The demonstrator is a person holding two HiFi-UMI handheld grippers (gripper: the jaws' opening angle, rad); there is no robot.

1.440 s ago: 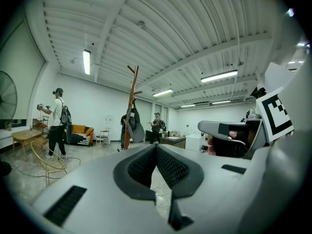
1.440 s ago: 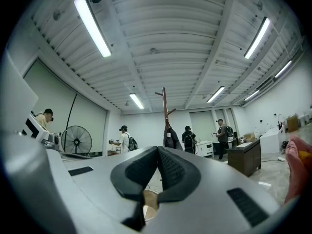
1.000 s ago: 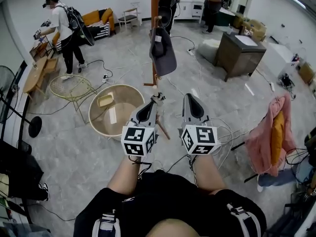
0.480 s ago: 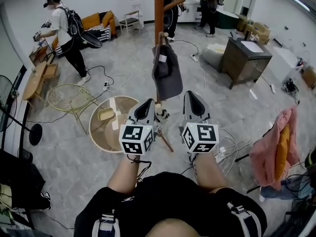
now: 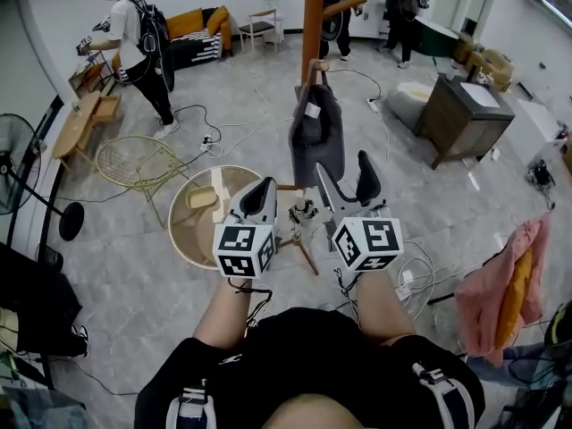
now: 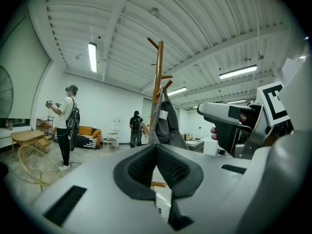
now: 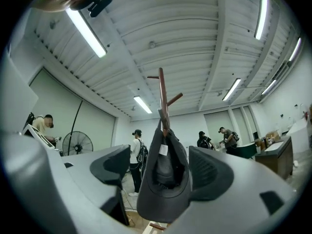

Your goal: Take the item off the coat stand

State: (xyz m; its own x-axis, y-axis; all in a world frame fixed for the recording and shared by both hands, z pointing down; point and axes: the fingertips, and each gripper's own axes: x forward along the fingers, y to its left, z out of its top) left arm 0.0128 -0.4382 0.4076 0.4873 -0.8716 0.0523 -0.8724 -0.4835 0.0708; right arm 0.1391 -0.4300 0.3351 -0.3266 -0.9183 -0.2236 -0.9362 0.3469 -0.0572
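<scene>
Dark grey baseball cap (image 5: 315, 137) hangs on a peg of the brown wooden coat stand (image 5: 313, 7), with a white tag visible inside the crown. Right tongs (image 5: 345, 180) are spread apart just below the cap; in the right gripper view the cap sits in the gap between them, contact unclear. Left tongs (image 5: 265, 189) are pressed together with nothing in them, beside the right tongs and near the pole. Round tan desk (image 5: 179, 239) stands left of the stand. Person with backpack (image 5: 134, 34) is far back.
</scene>
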